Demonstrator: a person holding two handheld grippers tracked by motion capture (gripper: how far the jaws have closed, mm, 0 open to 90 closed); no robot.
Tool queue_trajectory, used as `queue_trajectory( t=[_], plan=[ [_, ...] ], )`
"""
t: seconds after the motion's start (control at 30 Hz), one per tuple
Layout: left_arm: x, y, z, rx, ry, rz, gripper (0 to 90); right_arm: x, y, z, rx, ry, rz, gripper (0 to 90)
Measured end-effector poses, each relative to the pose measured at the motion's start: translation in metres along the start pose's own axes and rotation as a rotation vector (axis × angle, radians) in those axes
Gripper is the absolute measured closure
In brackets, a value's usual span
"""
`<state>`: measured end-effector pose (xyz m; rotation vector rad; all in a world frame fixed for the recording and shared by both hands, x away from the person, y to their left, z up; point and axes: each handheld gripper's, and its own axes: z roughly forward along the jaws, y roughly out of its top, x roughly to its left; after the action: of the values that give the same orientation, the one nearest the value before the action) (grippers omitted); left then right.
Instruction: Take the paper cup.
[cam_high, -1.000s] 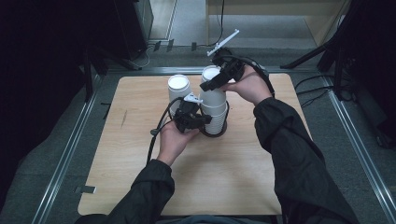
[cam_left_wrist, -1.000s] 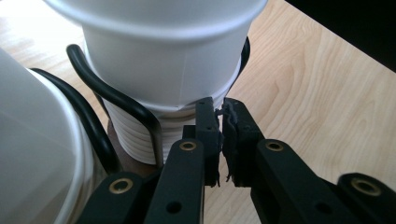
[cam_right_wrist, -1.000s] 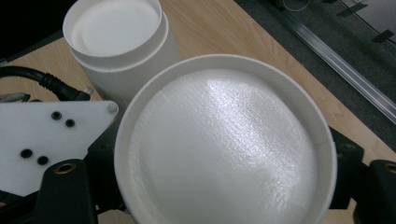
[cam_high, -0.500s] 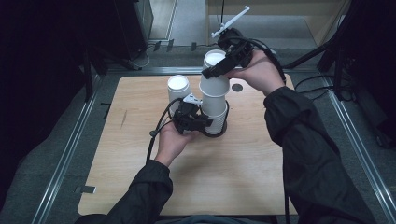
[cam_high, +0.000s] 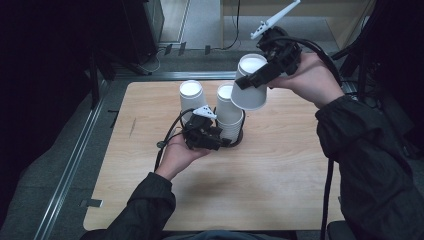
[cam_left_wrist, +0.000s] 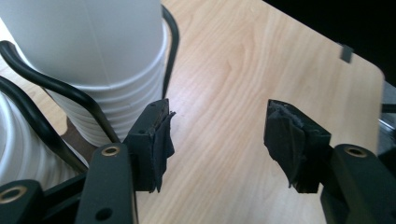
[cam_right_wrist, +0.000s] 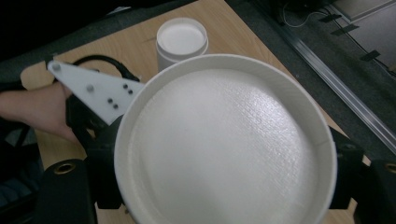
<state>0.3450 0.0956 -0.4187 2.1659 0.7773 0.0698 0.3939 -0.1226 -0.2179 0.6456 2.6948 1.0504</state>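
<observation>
A stack of upturned white paper cups stands mid-table, with a second upturned cup stack to its left. My right gripper is shut on one white cup, held bottom-up in the air above and right of the stack. That cup's base sits between the jaws of the right gripper. My left gripper rests at the stack's foot. In the left gripper view it is open over bare wood, and the stack stands outside its left jaw.
The wooden table has free room at the front and right. A black cable loops around the stack's base. Dark floor, metal rails and stands surround the table. The left gripper's white plate lies below the raised cup.
My right gripper has lifted the top cup off the stack, up and to the right, until it hangs free. The left gripper has stayed at the stack's base.
</observation>
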Motion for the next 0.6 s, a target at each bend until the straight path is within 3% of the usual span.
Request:
queue_trajectory(
  t=[0.07,0.2,0.47,0.6],
  plan=[
    [-0.004,-0.002,-0.006,-0.005,-0.047,-0.010,38.3,0.006,-0.016,-0.004,0.006,-0.013,-0.022,23.1],
    [-0.010,-0.004,-0.013,-0.017,-0.041,0.009,36.7,0.009,-0.033,-0.005,0.005,0.007,-0.007,23.1],
    [-0.012,-0.015,-0.020,-0.029,-0.112,0.026,40.3,0.014,-0.079,0.011,0.014,0.052,0.031,23.2],
    [-0.012,-0.020,-0.018,-0.020,-0.121,0.023,38.2,0.014,-0.093,0.019,0.023,0.063,0.046,23.2]
  ],
)
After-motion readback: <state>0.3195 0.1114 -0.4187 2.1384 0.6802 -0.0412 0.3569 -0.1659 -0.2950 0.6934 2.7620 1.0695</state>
